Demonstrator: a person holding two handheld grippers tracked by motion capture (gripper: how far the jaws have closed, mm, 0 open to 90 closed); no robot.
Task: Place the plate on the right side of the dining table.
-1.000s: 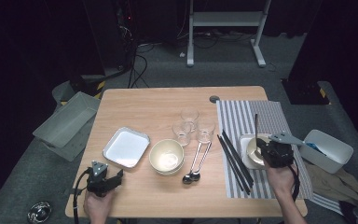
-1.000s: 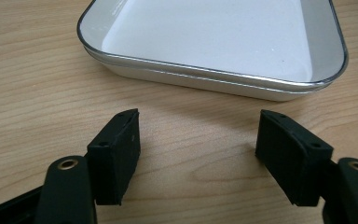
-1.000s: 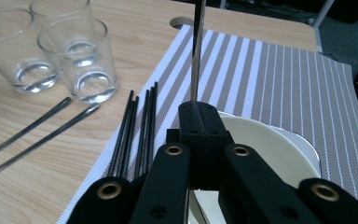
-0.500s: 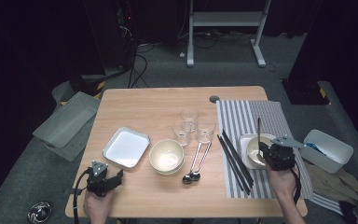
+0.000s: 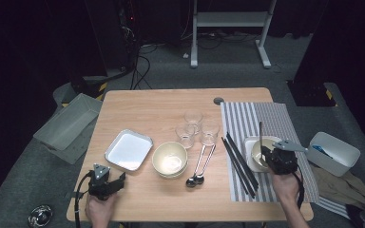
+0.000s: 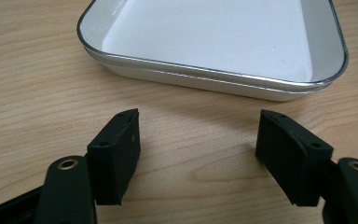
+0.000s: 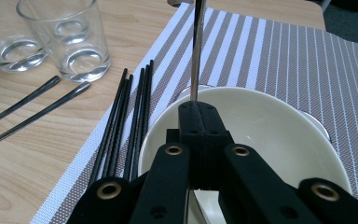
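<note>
Steel shows between the closed jaws of the right tongs: a spoon handle, pinched near its lower part and rising straight ahead of the jaws; in the high view the same handle stands up over the cream bowl on the striped mat, with the right tongs at the bowl's rim. The spoon's head is hidden behind the jaws, so whether it rests in the bowl or hangs just above its bottom I cannot tell. Just to the left of these tongs lie the black chopsticks on the mat's edge; farther left are two more spoons on the wood, and beyond them the glasses.

The left tongs stand wide open on nothing (bare wood between the pads), with the white tray directly ahead of them and apart from their tips; in the high view they sit near the table's front edge.

The step in hand looks like placing a spoon into the bowl on the mat, as part of laying a setting. The next move probably calls for lowering the handle until it leans on the rim, then opening the jaws slowly; letting go too high could make the spoon clatter or tip out.
</note>
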